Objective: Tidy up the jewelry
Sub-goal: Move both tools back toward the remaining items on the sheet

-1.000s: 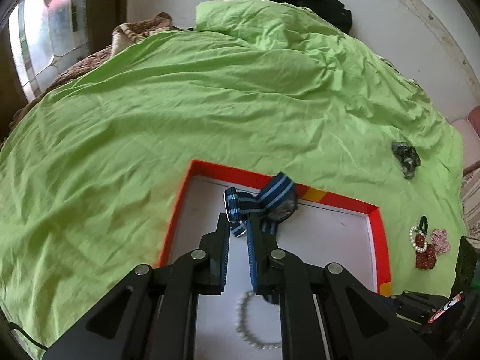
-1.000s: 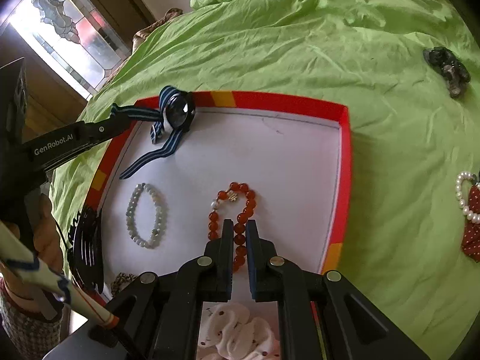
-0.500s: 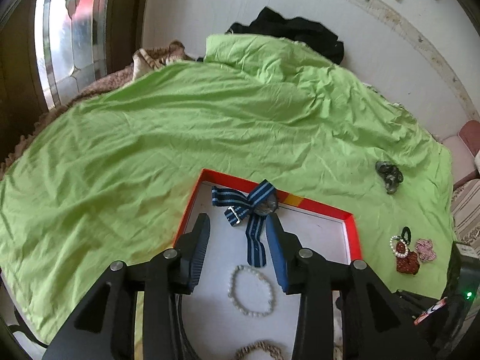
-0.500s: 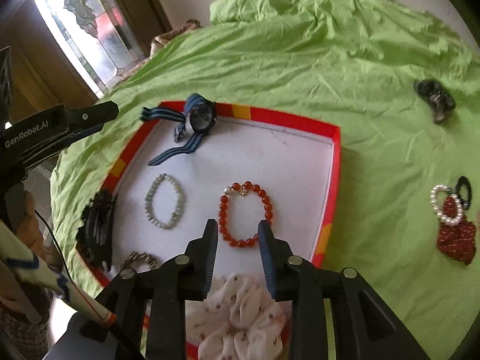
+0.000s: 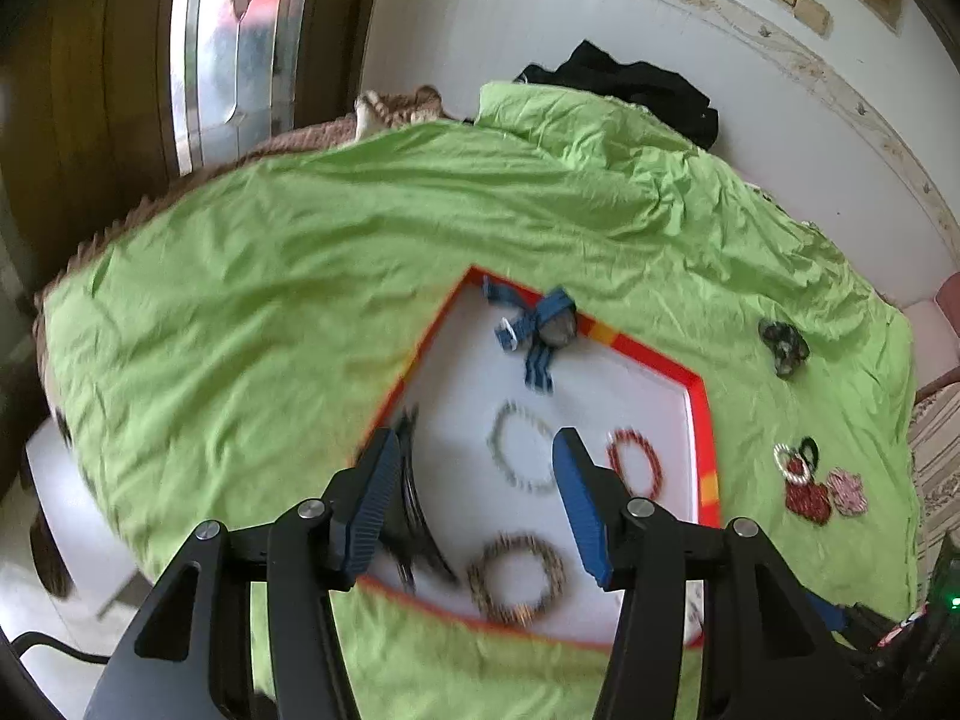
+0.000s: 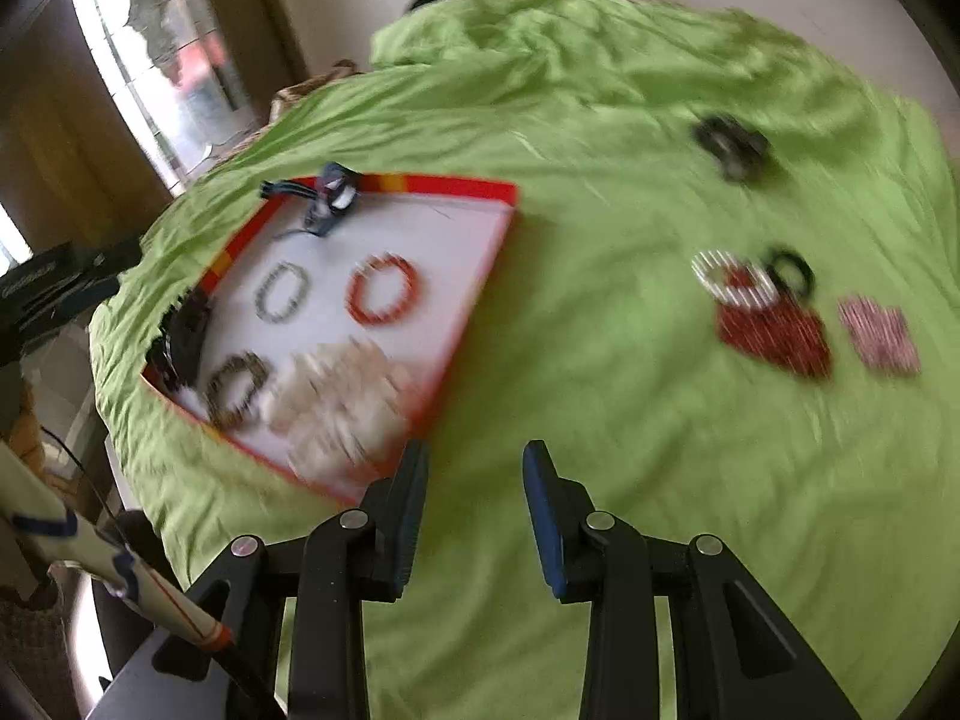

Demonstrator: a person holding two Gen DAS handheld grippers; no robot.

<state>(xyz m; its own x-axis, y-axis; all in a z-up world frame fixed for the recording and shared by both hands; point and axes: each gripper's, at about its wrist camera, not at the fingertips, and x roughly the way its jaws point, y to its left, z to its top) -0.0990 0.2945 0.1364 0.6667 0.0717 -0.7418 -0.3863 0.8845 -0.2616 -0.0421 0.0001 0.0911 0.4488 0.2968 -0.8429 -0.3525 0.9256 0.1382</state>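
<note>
Left gripper (image 5: 477, 483): jaws apart, empty, above red-rimmed tray (image 5: 699, 420). Right gripper (image 6: 474, 501): jaws apart, empty, over green bedsheet (image 6: 600, 360). Striped watch (image 5: 540, 330) at tray's far edge; bracelets inside.

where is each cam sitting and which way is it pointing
Left wrist: rides the left tongs, open, looking down over the red-rimmed tray toward the wall.
Right wrist: rides the right tongs, open, above the green sheet right of the tray, facing the loose pieces; the other gripper shows at the left edge.
Shared: tray, striped watch, red bead bracelet, white pearl bracelet.
</note>
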